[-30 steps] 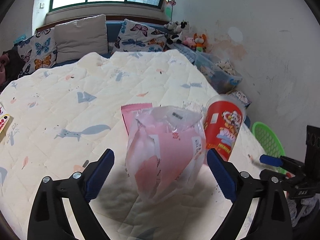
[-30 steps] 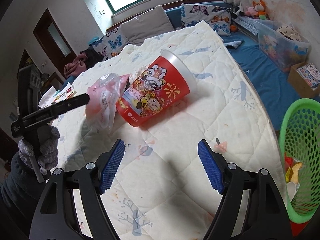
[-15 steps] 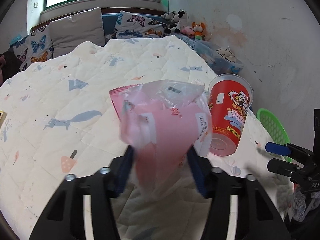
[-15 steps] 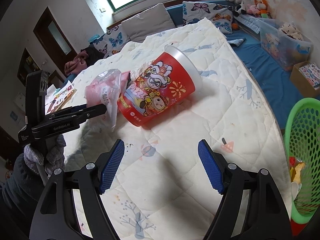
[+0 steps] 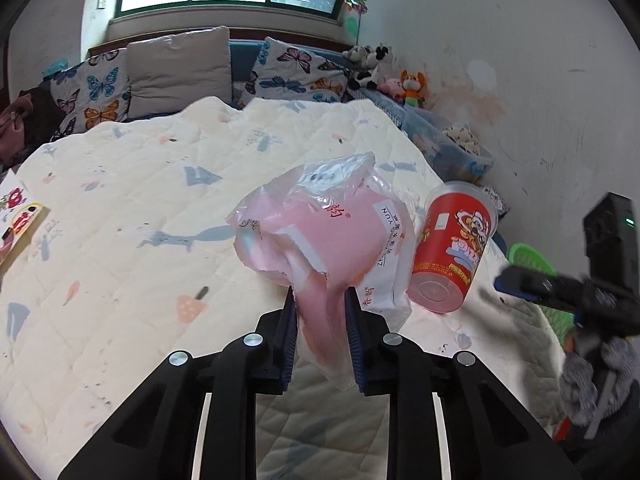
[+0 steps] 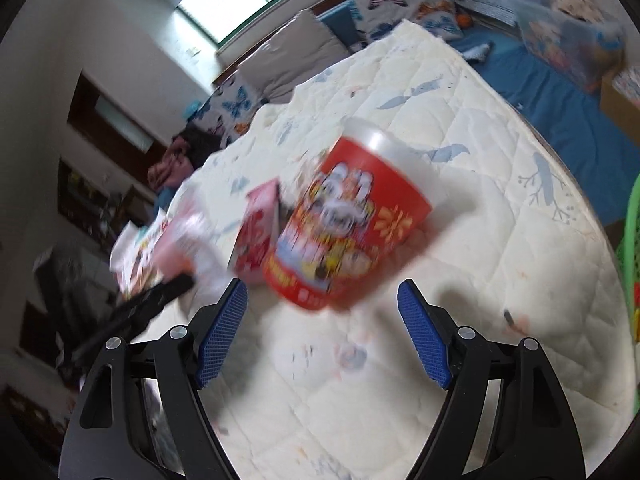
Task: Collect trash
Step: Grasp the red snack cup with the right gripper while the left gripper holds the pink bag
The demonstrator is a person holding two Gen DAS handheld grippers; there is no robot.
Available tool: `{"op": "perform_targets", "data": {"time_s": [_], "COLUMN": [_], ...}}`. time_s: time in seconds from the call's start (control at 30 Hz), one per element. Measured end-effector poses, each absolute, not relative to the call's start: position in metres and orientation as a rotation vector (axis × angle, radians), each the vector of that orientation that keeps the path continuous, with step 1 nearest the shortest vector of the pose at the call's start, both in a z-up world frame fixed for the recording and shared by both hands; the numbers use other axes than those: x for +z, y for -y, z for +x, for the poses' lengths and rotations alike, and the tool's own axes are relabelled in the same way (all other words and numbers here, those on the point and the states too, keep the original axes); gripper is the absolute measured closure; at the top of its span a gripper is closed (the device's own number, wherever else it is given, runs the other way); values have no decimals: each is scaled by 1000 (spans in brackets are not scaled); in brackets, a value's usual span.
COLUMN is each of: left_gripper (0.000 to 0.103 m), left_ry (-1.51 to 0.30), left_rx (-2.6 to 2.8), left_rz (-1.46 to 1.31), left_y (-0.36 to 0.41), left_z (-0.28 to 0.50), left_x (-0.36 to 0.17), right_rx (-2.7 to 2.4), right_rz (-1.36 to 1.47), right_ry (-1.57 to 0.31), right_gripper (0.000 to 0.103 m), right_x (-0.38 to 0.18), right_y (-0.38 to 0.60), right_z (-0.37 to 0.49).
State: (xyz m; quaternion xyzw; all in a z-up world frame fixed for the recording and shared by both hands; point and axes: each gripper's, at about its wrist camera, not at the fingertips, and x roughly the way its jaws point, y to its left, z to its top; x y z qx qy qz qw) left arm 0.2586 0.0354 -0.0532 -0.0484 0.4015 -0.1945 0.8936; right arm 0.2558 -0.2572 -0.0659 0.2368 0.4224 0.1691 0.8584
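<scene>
A crumpled pink and clear plastic bag (image 5: pixel 328 220) stands above the cream quilt (image 5: pixel 120 240), its lower end pinched in my left gripper (image 5: pixel 320 304), which is shut on it. Just right of the bag a red printed cup (image 5: pixel 452 252) lies on its side, base towards me. In the blurred right wrist view the cup (image 6: pixel 352 232) lies just beyond my right gripper (image 6: pixel 320 308). Its jaws are opening, with nothing between them. A pink snack packet (image 6: pixel 256 240) lies to the left of the cup, and the bag (image 6: pixel 188 240) is farther left.
A green mesh basket (image 6: pixel 632 240) holding some trash stands on the floor off the bed's right edge. Butterfly pillows (image 5: pixel 296 72) and a grey cushion (image 5: pixel 180 64) line the far end. A picture book (image 5: pixel 16 216) lies at the left. A clear toy bin (image 5: pixel 448 148) stands by the wall.
My left jaws have closed from wide open onto the bag's lower end and drawn it away from the pink packet. My right gripper has rolled and moved closer to the cup.
</scene>
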Motion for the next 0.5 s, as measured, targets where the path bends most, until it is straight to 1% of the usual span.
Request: {"op": "perform_targets", "data": {"time_s": [0.17, 0.5], "left_gripper": [81, 81], "left_ry": [-815, -807], "left_rx": [-385, -379], "left_rz": [-109, -115], "left_y": [-52, -65], "left_z": [250, 243], "left_x": [-45, -41], "right_rx": [318, 285], "right_rz": [682, 812], "right_ry": [-922, -956], "right_gripper": [25, 23], "right_x": [-79, -95], "right_y": [268, 269], "right_z": [278, 302]}}
